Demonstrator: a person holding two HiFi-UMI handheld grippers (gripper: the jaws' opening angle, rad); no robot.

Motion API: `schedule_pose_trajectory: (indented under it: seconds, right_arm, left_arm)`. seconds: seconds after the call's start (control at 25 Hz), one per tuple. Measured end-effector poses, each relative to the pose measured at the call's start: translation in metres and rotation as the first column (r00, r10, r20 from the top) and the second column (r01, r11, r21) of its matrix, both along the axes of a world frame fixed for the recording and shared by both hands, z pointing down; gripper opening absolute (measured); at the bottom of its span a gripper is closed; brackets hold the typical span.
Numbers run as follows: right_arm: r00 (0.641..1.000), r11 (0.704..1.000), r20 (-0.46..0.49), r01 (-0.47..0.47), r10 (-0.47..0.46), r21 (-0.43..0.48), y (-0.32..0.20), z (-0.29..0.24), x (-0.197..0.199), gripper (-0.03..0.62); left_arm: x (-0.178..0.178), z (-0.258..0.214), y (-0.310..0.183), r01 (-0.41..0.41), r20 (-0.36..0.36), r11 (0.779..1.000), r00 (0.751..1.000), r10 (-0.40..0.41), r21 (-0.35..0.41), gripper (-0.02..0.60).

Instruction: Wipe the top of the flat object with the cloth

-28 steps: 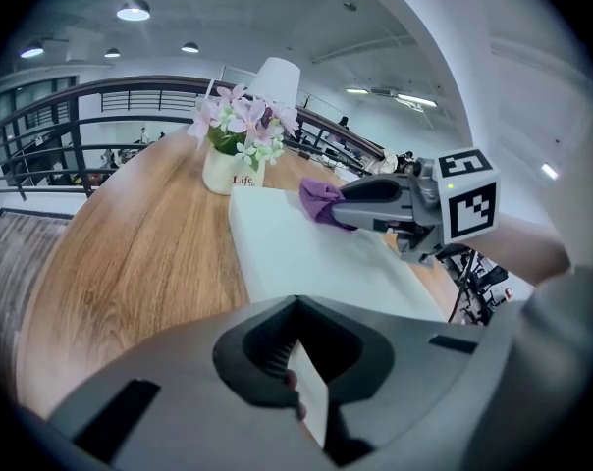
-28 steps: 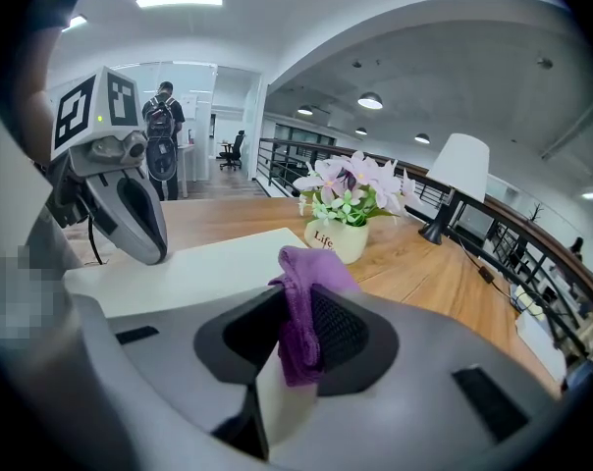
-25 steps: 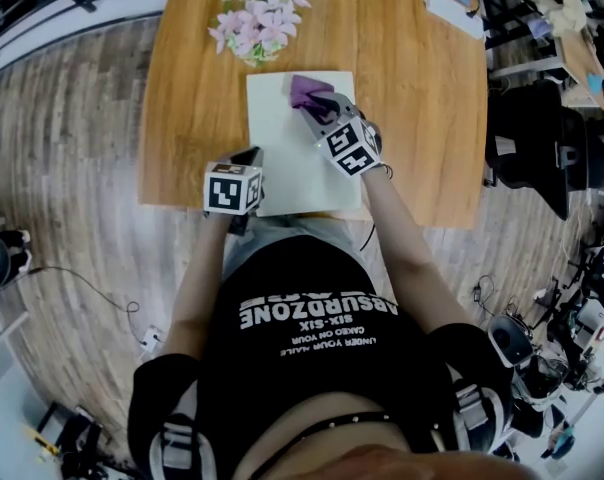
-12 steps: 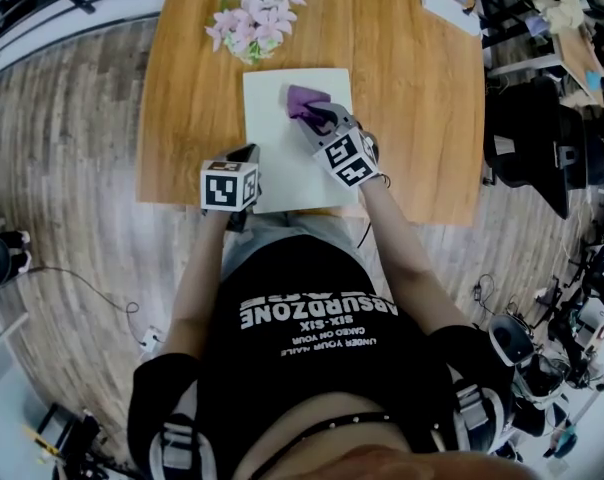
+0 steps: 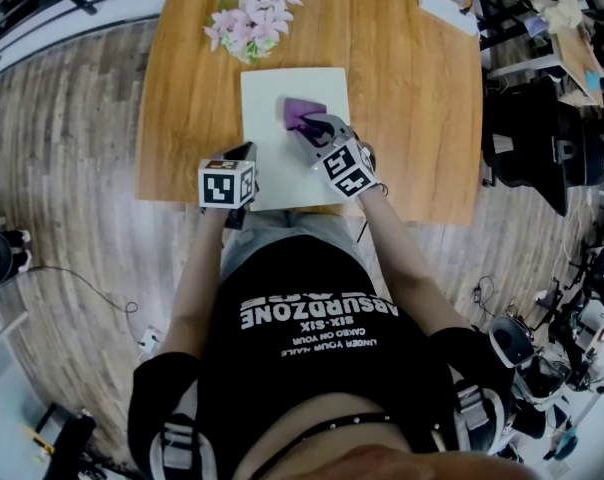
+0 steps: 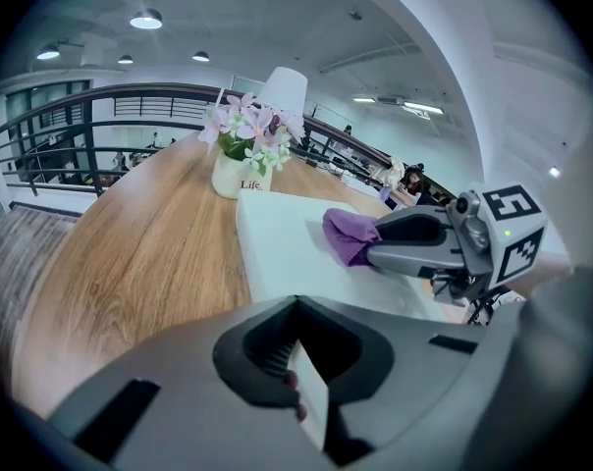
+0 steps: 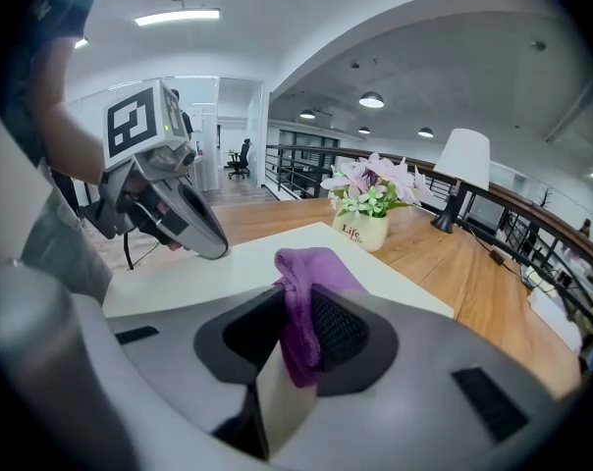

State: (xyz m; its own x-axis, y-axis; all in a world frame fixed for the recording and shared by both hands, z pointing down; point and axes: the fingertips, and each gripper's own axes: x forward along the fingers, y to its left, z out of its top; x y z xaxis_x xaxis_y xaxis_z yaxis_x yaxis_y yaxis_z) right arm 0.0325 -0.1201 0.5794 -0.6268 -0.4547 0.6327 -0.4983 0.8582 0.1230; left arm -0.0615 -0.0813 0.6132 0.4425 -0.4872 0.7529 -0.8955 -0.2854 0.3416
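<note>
The wooden table [image 5: 407, 98] bears a white flat board [image 5: 268, 168], potted flowers [image 5: 250, 23] and lamp [image 6: 285, 91].

Wooden table [image 5: 412, 118], plank floor [image 5: 62, 168], ceiling lights [image 6: 145, 19], black railing [image 6: 100, 106]

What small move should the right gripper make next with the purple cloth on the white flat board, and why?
Probably draw the purple cloth toward the near edge of the white flat board. The right gripper is shut on the cloth, which lies on the board's far half, with bare surface nearer the person.
</note>
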Motion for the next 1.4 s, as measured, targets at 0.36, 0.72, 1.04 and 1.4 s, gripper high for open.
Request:
schedule_pose_trajectory:
  seconds: [0.36, 0.72, 1.04, 1.4]
  right_arm:
    - [0.999, 0.999, 0.019, 0.036, -0.035, -0.032, 0.037, 0.0, 0.001, 0.098]
    - [0.995, 0.993, 0.016, 0.097, -0.097, -0.061, 0.079, -0.002, 0.004, 0.098]
    - [0.99, 0.985, 0.029, 0.143, -0.141, -0.097, 0.112, -0.004, 0.007, 0.098]
    - [0.988, 0.977, 0.061, 0.151, -0.144, -0.148, 0.149, -0.004, 0.011, 0.098]
  left_arm:
    - [0.0, 0.001, 0.001, 0.046, -0.012, 0.999, 0.999, -0.046, 0.004, 0.014]
    - [0.001, -0.001, 0.004, 0.103, 0.0, 0.994, 0.995, -0.103, 0.02, 0.014]
    - [0.001, -0.002, 0.005, 0.133, -0.012, 0.991, 0.991, -0.133, -0.009, 0.014]
    - [0.001, -0.002, 0.006, 0.162, -0.005, 0.987, 0.987, -0.162, 0.006, 0.014]
